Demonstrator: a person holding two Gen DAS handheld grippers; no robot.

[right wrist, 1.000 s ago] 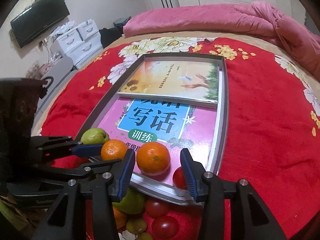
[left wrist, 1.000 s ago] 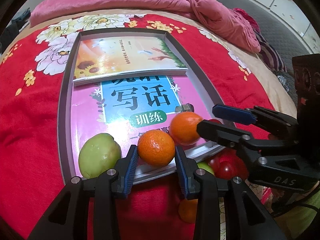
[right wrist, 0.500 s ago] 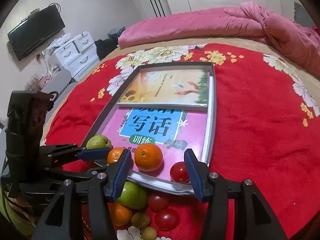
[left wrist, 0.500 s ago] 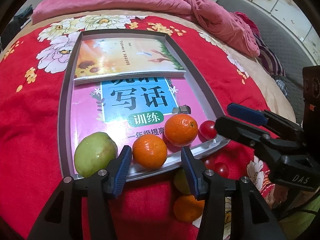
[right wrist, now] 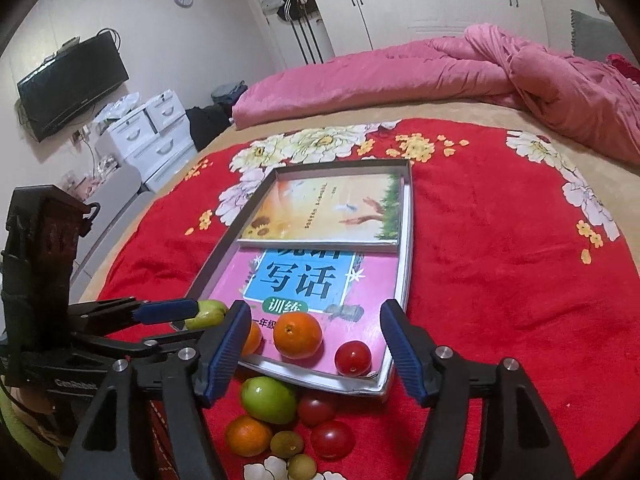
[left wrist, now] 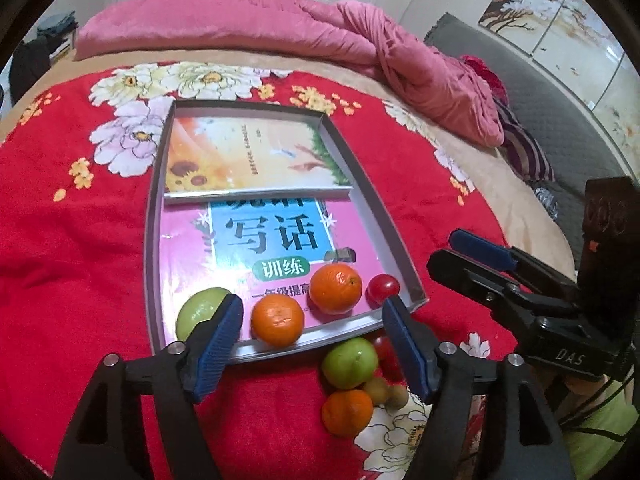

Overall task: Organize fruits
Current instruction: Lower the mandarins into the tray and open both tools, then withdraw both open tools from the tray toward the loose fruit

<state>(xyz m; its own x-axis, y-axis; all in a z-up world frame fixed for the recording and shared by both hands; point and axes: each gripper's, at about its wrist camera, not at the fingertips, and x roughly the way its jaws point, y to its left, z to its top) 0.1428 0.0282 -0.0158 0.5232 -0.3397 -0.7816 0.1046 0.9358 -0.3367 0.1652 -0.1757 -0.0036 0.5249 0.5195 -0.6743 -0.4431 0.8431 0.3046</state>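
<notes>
A grey tray [left wrist: 149,240] [right wrist: 409,240] lies on the red bedspread with two books in it. Along its near edge sit a green fruit [left wrist: 196,312] [right wrist: 206,314], two oranges [left wrist: 277,320] [left wrist: 335,288] [right wrist: 298,334] and a red tomato [left wrist: 383,286] [right wrist: 353,358]. On the spread in front lie a green fruit [left wrist: 350,362] [right wrist: 269,399], an orange [left wrist: 347,412] [right wrist: 248,435], tomatoes [right wrist: 332,439] and small brownish fruits [right wrist: 287,444]. My left gripper [left wrist: 312,344] is open and empty above the tray's near edge. My right gripper [right wrist: 314,352] is open and empty, held back from the fruits.
A pink quilt [left wrist: 360,40] [right wrist: 480,68] lies bunched at the far side of the bed. White drawers [right wrist: 148,136] and a wall television [right wrist: 72,84] stand to the left. A grey sofa [left wrist: 560,128] is on the right.
Both grippers have pulled back and up from the oranges in the tray and opened wider. A tomato now shows beside the right orange, and more loose fruit is in view.
</notes>
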